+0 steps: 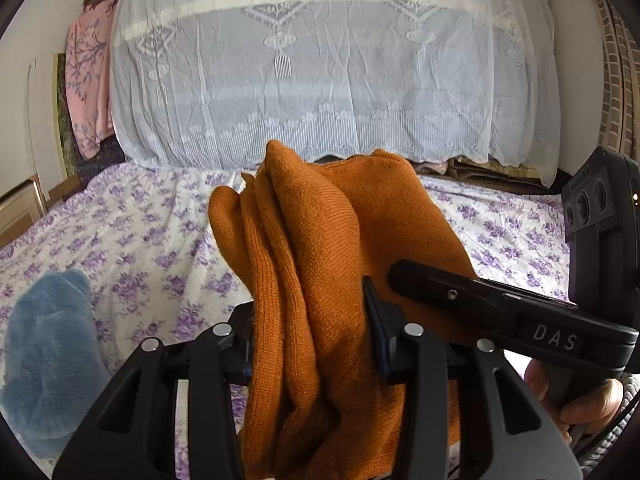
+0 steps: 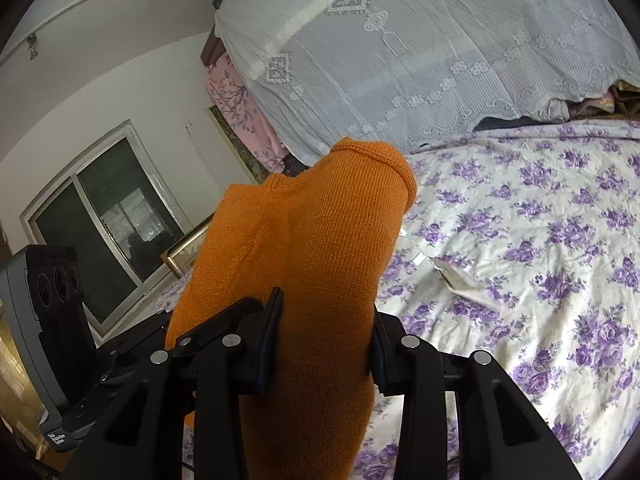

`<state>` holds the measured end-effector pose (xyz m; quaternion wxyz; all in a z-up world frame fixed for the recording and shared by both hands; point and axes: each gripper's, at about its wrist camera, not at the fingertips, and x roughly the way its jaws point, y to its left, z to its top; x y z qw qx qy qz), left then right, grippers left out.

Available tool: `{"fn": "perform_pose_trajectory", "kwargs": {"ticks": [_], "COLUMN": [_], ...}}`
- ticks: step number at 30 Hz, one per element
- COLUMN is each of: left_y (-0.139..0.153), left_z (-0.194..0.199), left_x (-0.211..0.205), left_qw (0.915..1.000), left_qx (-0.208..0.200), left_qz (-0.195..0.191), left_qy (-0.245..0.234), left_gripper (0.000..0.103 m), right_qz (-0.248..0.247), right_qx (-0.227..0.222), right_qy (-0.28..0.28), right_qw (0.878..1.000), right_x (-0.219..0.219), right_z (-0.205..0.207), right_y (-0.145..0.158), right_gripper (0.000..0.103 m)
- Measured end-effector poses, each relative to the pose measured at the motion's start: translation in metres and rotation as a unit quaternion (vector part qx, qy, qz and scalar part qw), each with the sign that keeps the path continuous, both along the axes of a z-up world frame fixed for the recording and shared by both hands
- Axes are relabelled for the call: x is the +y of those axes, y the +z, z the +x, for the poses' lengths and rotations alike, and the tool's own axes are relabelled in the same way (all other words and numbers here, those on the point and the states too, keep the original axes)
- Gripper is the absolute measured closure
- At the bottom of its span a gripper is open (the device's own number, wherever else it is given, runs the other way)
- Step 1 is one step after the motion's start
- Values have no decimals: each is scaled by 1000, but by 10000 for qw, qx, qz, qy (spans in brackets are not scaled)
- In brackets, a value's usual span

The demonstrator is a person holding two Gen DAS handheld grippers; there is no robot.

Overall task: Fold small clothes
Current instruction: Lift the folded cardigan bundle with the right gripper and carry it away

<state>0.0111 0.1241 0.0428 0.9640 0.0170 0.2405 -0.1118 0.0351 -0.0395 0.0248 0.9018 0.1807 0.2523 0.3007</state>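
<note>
An orange knitted garment [image 1: 320, 248] is bunched in thick folds between the fingers of my left gripper [image 1: 310, 344], which is shut on it above the bed. My right gripper [image 2: 324, 344] is shut on another part of the same orange garment [image 2: 316, 240], which stands up in front of its camera. The right gripper's body [image 1: 520, 312] shows at the right of the left wrist view, close beside the left one. The left gripper's body [image 2: 52, 320] shows at the left of the right wrist view.
A bed with a white sheet printed with purple flowers [image 1: 140, 232] [image 2: 520, 240] lies below. A fluffy blue garment [image 1: 48, 352] lies on it at the left. A white lace cover [image 1: 320, 72] drapes the bedding stack behind. A window [image 2: 100, 232] is at left.
</note>
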Motion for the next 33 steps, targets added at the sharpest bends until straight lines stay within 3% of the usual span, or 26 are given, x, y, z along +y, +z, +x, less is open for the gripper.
{"fn": "perform_pose_trajectory", "kwargs": {"ticks": [10,20,33], "left_y": [33,59,69], "left_z": [-33,-58,-78], "left_x": [27,76,142], "left_qw": [9986,9940,9854], "left_qx": [-392,-575,-724], "left_qz": [21,83,109], "left_qy": [344,923,1538], "left_gripper": [62,62,62], "right_qz": [28,-23,-92], "right_qx": [-363,-608,-671], "right_qy": [368,1007,1634], "right_qw": [9987,9931,9842], "right_x": [30,91,166], "right_z": [-15,-19,-18], "right_y": [34,64,79], "right_gripper": [65,65,65]}}
